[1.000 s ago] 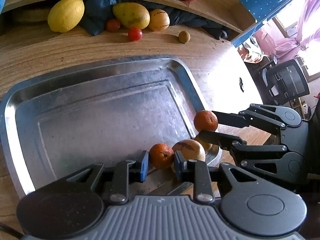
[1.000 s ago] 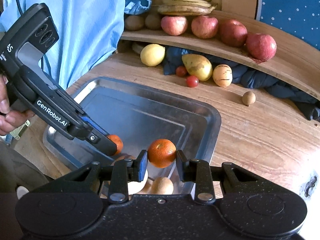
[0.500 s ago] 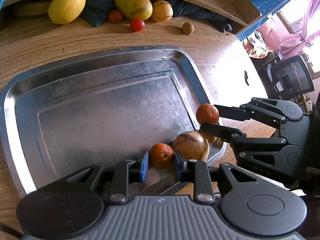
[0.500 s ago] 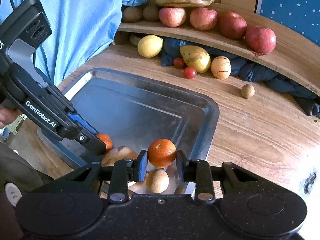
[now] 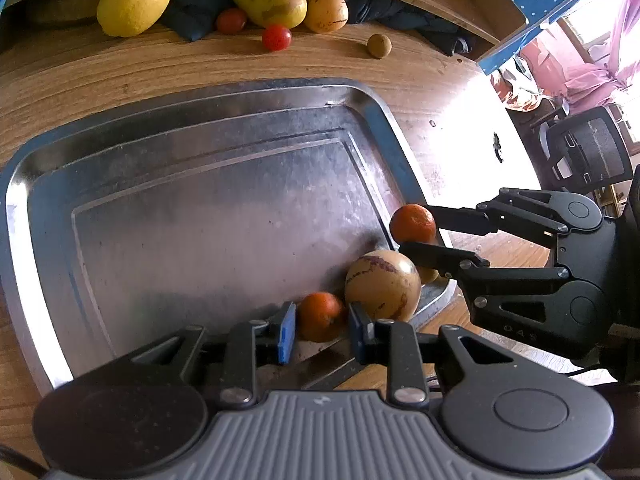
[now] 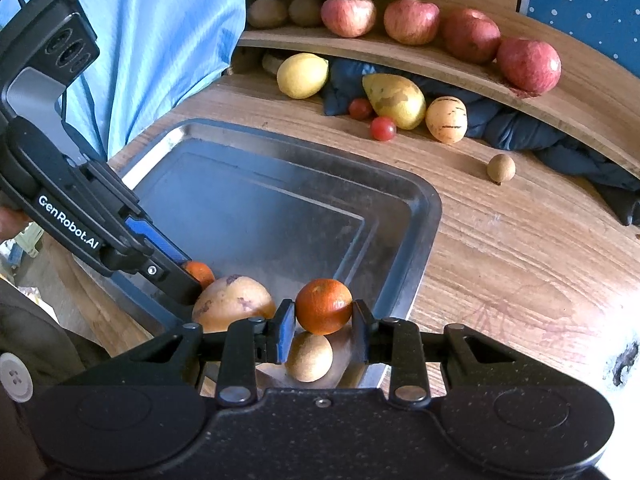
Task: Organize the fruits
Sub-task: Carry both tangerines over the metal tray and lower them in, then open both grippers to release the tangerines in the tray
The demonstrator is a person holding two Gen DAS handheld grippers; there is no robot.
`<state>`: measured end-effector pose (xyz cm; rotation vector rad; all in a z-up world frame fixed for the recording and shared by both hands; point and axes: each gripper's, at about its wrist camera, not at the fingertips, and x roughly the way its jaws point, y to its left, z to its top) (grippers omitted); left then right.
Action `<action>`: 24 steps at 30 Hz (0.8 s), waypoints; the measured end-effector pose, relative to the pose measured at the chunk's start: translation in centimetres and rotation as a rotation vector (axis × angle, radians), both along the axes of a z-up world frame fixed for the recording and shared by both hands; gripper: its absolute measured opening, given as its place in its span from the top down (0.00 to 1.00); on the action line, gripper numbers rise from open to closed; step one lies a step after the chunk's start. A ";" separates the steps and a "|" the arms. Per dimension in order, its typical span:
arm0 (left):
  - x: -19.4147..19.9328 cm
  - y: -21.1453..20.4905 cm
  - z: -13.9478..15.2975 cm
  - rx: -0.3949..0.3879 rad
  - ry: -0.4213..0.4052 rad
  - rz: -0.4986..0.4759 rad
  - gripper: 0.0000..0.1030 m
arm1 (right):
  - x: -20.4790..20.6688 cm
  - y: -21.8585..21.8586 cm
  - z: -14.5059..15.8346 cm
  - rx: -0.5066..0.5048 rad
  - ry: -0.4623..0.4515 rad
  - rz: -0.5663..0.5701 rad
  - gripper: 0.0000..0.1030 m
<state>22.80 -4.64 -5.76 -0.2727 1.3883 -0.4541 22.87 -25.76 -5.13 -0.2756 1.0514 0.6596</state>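
Tray [image 6: 420,216], steel: four fruits are being kept in its near corner. A tangerine [image 6: 324,306] is being pinched between the nearly closed pads of the right gripper [image 6: 323,330], held above a small brown fruit [image 6: 310,358]. A second tangerine [image 5: 320,316] is being clamped by the left gripper [image 5: 320,330], at 8 o'clock of a tan melon [image 5: 382,284]. Both are judged close to release. Outstanding at the table's 12 o'clock: lemon [image 6: 302,75], mango [image 6: 394,100], two tomatoes [image 6: 383,128]. Task judged about one-third done.

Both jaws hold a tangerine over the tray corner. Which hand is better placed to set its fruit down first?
Left, probably. The left gripper has its tangerine low, near the tray floor; the right gripper holds its tangerine above a small brown fruit.
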 end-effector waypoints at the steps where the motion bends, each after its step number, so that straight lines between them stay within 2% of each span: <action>1: 0.0 0.0 0.0 0.001 0.001 0.002 0.71 | 0.0 0.0 -0.1 -0.001 0.002 0.002 0.68; 8: -0.2 0.1 0.1 0.009 -0.001 0.014 0.68 | 0.0 -0.2 -0.2 0.004 0.005 0.004 0.68; 12: -0.3 0.4 0.3 0.012 -0.004 0.029 0.53 | -0.1 -0.3 0.0 0.009 0.003 0.003 0.66; 15: -0.3 0.9 0.6 0.015 -0.005 0.049 0.42 | -0.1 -0.5 0.3 0.013 -0.002 -0.011 0.49; 17: -0.3 1.3 0.7 0.021 -0.004 0.058 0.36 | -0.1 -0.8 0.6 0.009 -0.004 -0.032 0.34; 19: -0.4 1.5 1.0 0.020 -0.006 0.060 0.28 | 0.1 -1.2 0.9 0.020 0.001 -0.049 0.24; 24: -0.7 2.2 1.6 0.016 0.003 0.043 0.15 | 0.0 -1.8 1.6 0.036 0.007 -0.054 0.11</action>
